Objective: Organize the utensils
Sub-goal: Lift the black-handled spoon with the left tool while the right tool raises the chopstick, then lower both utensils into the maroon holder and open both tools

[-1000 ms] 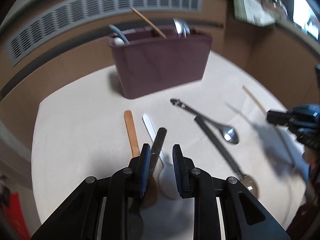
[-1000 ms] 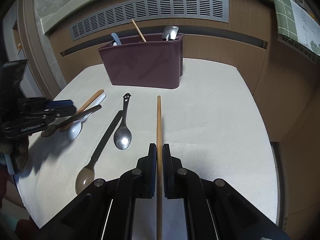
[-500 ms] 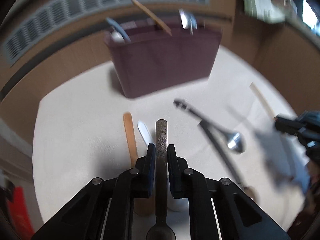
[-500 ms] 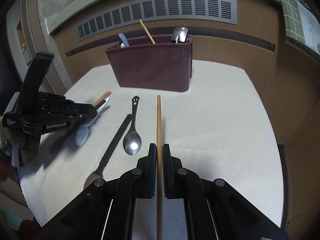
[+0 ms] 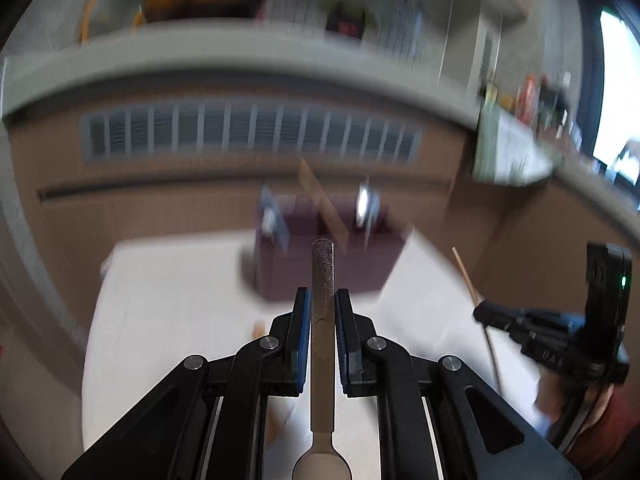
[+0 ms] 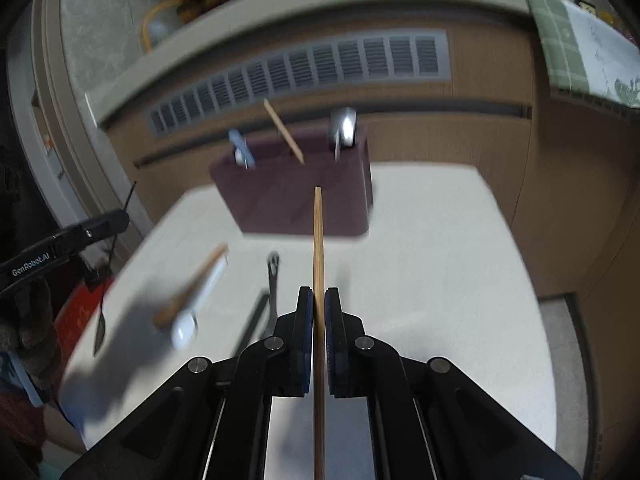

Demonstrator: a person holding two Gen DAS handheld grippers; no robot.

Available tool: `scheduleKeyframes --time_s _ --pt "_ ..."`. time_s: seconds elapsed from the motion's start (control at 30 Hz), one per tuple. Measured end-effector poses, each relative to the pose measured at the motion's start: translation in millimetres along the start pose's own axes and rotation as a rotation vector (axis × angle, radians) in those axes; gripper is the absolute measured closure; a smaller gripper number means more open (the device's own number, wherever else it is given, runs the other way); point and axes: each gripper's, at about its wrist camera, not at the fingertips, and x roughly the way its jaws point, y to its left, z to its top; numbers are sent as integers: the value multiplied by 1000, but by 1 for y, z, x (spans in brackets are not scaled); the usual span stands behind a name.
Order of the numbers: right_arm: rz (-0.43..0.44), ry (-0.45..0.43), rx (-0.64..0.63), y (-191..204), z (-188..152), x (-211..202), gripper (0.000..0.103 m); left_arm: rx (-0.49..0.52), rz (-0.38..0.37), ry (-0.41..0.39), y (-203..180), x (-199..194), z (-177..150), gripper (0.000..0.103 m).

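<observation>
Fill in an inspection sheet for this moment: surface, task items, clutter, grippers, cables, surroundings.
Surface: white table, bare on its right side.
Task items: maroon caddy at the back with three utensils standing in it; wooden spoon, white spoon, metal spoon and a dark handle lying left of centre.
Clutter: nothing seen.
Grippers: left gripper shut on a dark-handled spoon; right gripper shut on a wooden chopstick; both held above the table.
Cables: thin dark one by the left gripper in the right wrist view.
Surroundings: wood panel with vent grille, cluttered ledge above, blurred.
</observation>
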Motion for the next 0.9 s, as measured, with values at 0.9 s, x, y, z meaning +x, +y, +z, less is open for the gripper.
scheduleKeyframes --time_s 0.9 --pt "-72 -450 -35 -1 177 103 98 -226 54 -345 54 173 94 91"
